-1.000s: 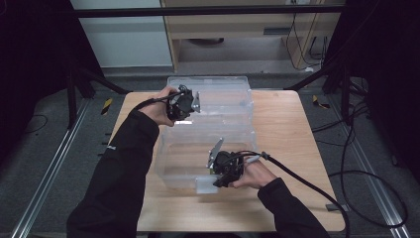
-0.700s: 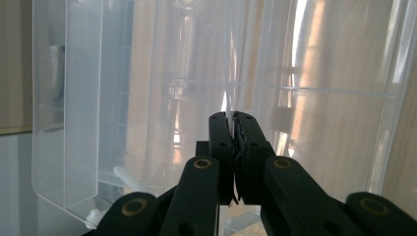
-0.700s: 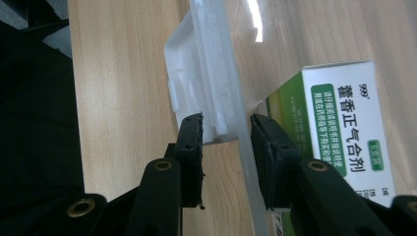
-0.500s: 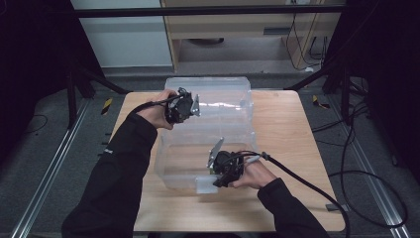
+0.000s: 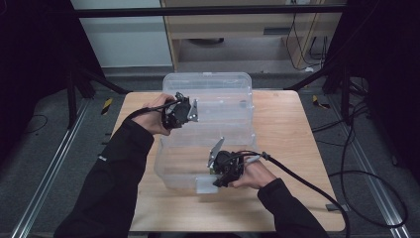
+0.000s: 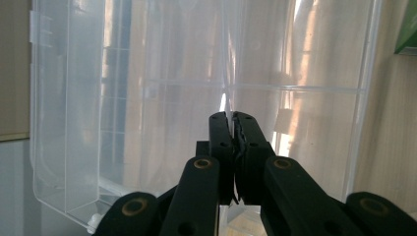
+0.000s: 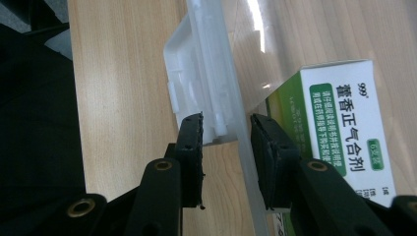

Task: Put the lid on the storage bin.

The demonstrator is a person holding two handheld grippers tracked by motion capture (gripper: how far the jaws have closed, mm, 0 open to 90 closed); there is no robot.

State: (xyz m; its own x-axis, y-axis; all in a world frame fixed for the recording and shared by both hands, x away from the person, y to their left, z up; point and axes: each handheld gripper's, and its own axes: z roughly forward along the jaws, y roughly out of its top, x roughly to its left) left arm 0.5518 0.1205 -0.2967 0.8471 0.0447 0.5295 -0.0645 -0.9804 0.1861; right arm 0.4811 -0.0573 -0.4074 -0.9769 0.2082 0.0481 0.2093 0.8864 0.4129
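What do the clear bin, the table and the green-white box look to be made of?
Clear bin: glossy see-through plastic, probably; the table's grain shows through its walls. Table: light wood or wood-look laminate, matte, with visible grain. Green-white box: printed cardboard, likely; flat faces, sharp edges.

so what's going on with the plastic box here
A person is working on a clear plastic storage box on the wooden table with a gripper in each hand. The left gripper is shut on a thin clear wall at the box's far left side. The right gripper is open, its fingers straddling the white latch at the box's near edge without clamping it. A green and white medicine carton lies inside the box by that latch.
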